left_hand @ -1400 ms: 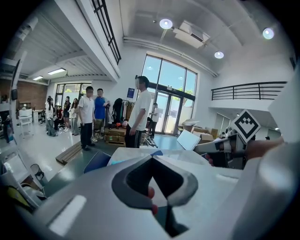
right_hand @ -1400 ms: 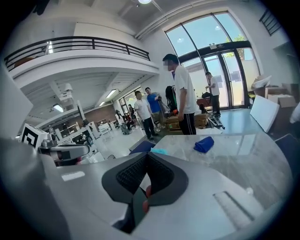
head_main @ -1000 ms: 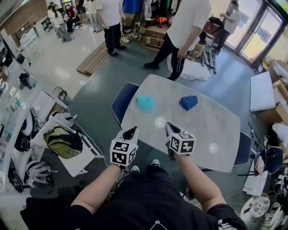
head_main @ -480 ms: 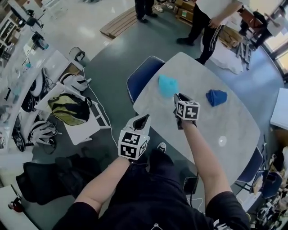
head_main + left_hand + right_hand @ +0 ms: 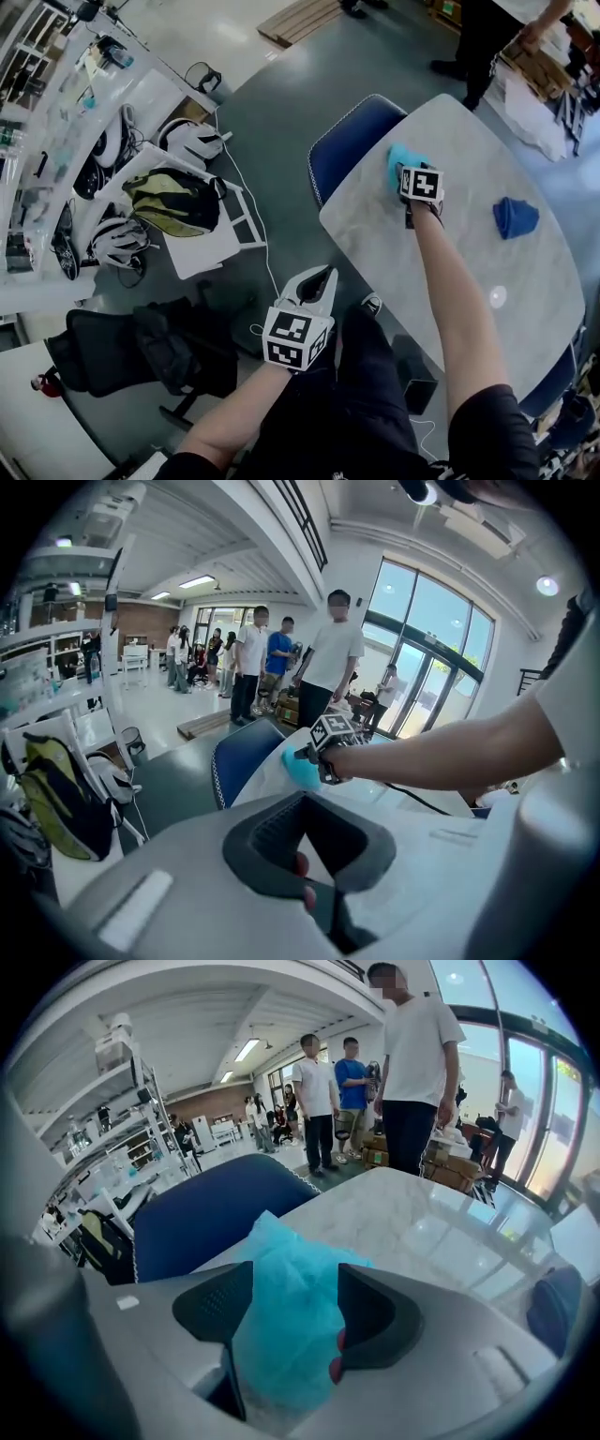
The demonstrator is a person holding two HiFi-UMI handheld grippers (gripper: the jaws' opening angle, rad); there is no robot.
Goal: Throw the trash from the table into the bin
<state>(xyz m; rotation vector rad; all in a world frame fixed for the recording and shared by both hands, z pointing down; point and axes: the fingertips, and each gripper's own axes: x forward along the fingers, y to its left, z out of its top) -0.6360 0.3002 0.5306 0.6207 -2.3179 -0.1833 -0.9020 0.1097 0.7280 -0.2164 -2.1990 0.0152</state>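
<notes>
Forward goes the right gripper (image 5: 409,172), out from the near edge of the table (image 5: 375,234) and across to the far corner, and now it's right on the turquoise wad (image 5: 398,155)! This is the pick-up step, the very first piece of trash. Looking along the jaws in the right gripper view, they stand spread with the crumpled turquoise sheet filling the gap between them. Both pads are against its sides, but by my reading it isn't squeezed yet. The wad sits on the tabletop close to the corner, just beside the blue chair (image 5: 349,141) tucked in there. A second piece, the dark blue wad (image 5: 516,217), lies well apart to the right, untouched. The left gripper (image 5: 317,277) hangs low off the table edge by the person's lap, tips drawn together on nothing. It's idle for now (and nicely out of the way). Next call, as I see it: pinch those right jaws shut. The sheet looks light and soft, so they'll want to close well in to catch enough of it. Then lift it clear and carry it off. The catch is that no bin shows in any view, so the carry starts with finding it.
</notes>
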